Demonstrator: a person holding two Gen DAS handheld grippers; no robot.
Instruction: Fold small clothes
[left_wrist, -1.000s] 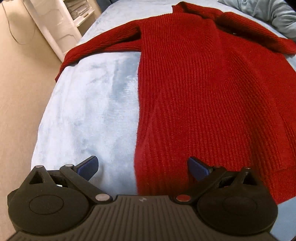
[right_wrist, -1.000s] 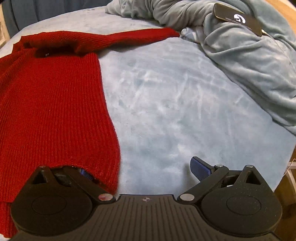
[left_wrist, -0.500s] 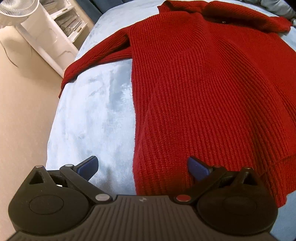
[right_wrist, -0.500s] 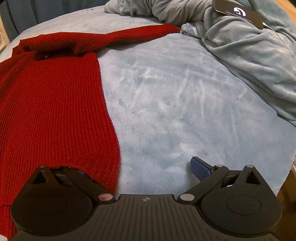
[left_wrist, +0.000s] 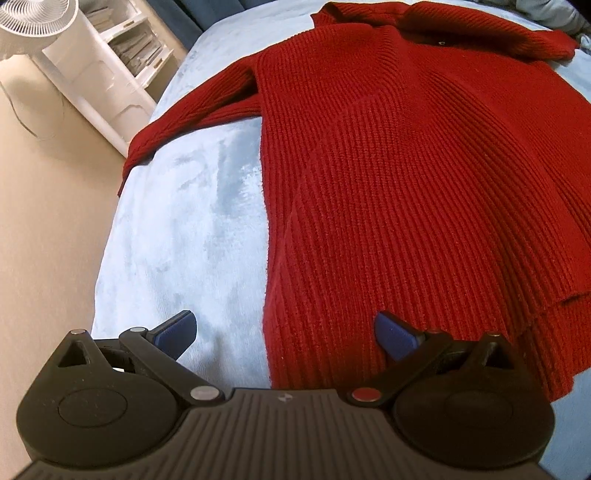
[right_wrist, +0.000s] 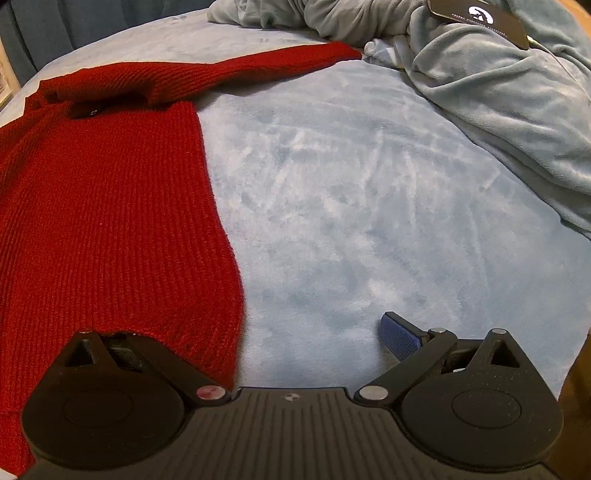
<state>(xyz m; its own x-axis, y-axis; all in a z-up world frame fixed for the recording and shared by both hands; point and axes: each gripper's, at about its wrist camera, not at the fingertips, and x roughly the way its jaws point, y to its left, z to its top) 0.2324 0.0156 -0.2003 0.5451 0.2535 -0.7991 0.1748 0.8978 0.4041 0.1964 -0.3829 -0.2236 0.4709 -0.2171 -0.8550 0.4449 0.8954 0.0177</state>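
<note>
- At the bottom of each frame, the left gripper (left_wrist: 284, 332) and right gripper (right_wrist: 258, 338) stood spread apart over the hem corners.
- Mid-frame lay the red sweater (left_wrist: 406, 177) on the blue blanket (right_wrist: 351, 192); best pinched evenly.
- Farther up sprawled its sleeves.

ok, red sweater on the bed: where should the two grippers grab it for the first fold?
Probably the bottom hem corners of the red knit sweater, approached from the hem side. It lies flat on the blue blanket with sleeves spread. The left gripper, open, straddles its left edge; the right gripper, open, straddles the right edge with one finger hidden by the knit.
</note>
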